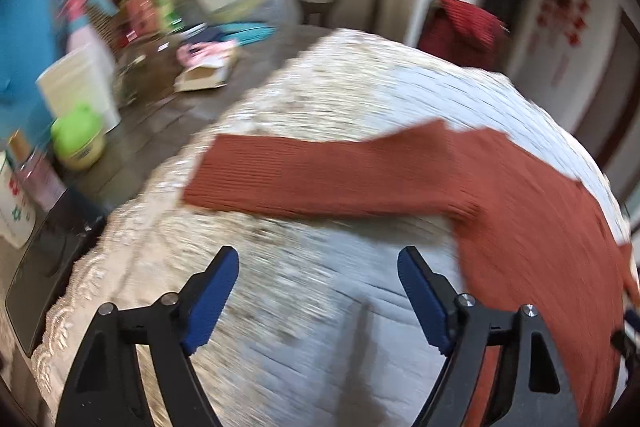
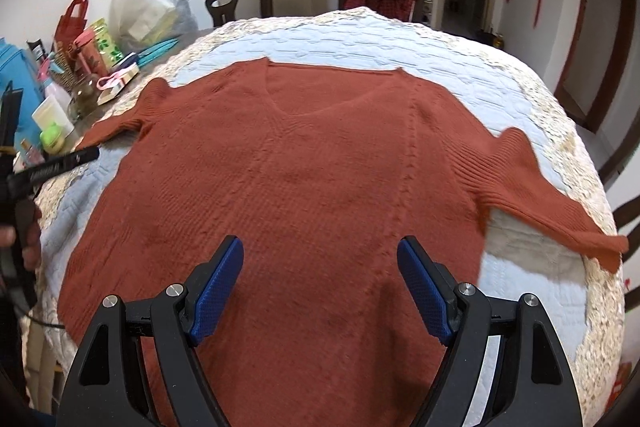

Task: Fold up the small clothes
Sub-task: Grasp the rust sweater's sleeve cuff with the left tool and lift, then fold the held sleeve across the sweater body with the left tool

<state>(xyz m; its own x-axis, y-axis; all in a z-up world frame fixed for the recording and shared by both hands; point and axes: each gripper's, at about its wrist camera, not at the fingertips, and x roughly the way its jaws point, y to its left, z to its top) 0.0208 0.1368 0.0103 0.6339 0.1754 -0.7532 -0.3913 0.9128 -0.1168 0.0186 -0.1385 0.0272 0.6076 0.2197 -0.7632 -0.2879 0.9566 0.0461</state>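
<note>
Sweater (image 2: 304,163): I see a rust-red knitted V-neck lying flat, front up, on the quilted cover (image 2: 460,67) over the table; the neckline points to 12 o'clock in the right wrist view, the hem toward 6.
Left sleeve (image 1: 320,175): in the left wrist view it stretches straight out from the body at 3 o'clock toward 9 o'clock, flat on the cover.
Right sleeve (image 2: 560,211): it runs out toward 4 o'clock in the right wrist view, its cuff at the lacy edge of the cover.
Left gripper (image 1: 318,293): I read its blue pads as standing apart with only bare cover between them; the sleeve lies beyond the tips at 12 o'clock, not touched. The view is smeared.
Right gripper (image 2: 320,281): pads apart above the sweater's lower body, clamping nothing; whether the tips touch the knit I cannot tell.
Clutter: a green-lidded jar (image 1: 78,141) at 9 o'clock beside the cover in the left view; a white plastic bag (image 2: 148,3) at 11 o'clock in the right view.
</note>
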